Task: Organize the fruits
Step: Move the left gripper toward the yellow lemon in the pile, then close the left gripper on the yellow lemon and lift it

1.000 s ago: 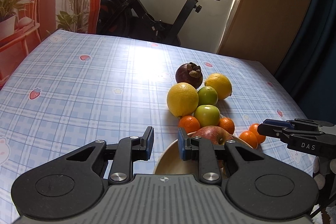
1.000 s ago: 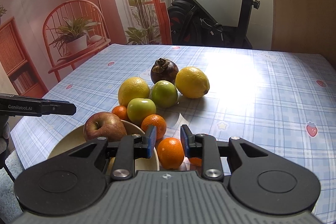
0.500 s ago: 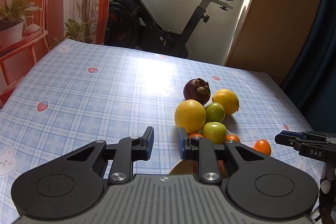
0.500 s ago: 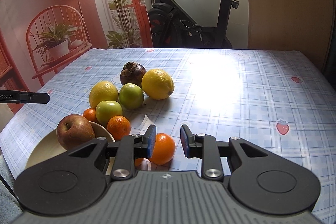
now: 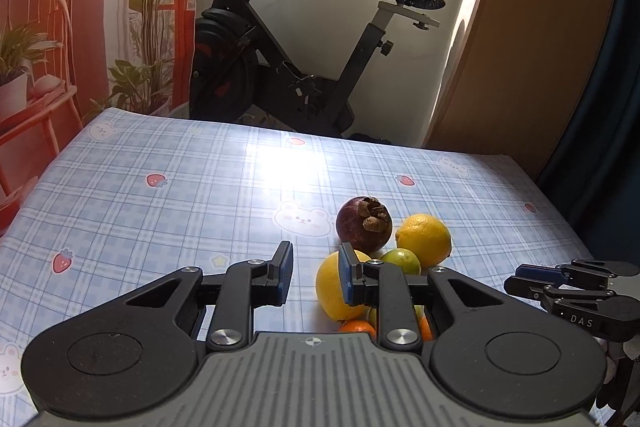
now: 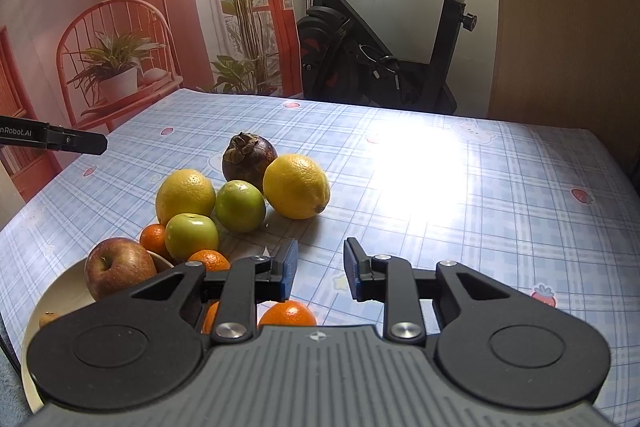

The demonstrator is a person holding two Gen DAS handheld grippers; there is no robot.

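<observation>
A pile of fruit lies on the blue checked tablecloth [image 6: 480, 211]: a dark mangosteen [image 6: 248, 163], a lemon [image 6: 296, 185], a yellow citrus [image 6: 185, 195], two green fruits [image 6: 240, 205] and several mandarins [image 6: 286, 313]. A red apple [image 6: 119, 267] rests in the cream bowl [image 6: 48, 303] at the near left. My right gripper [image 6: 320, 273] hovers shut and empty just right of the pile, over bare cloth. My left gripper [image 5: 314, 277] is also shut and empty, left of the yellow citrus [image 5: 332, 287] and mangosteen [image 5: 364, 225]. Its body hides the bowl.
An exercise bike [image 5: 304, 67] stands beyond the table's far edge. A wooden panel [image 5: 540, 47] rises at the right. On the left is a wall mural with a chair and plants [image 6: 116, 67]. Bare tablecloth [image 5: 140, 195] spreads left of and behind the fruit.
Both grippers drew back from the fruit, which slid lower in both views. Bowl and apple dropped out of the left view. The mandarin between the right fingers now sits under the gripper body.
</observation>
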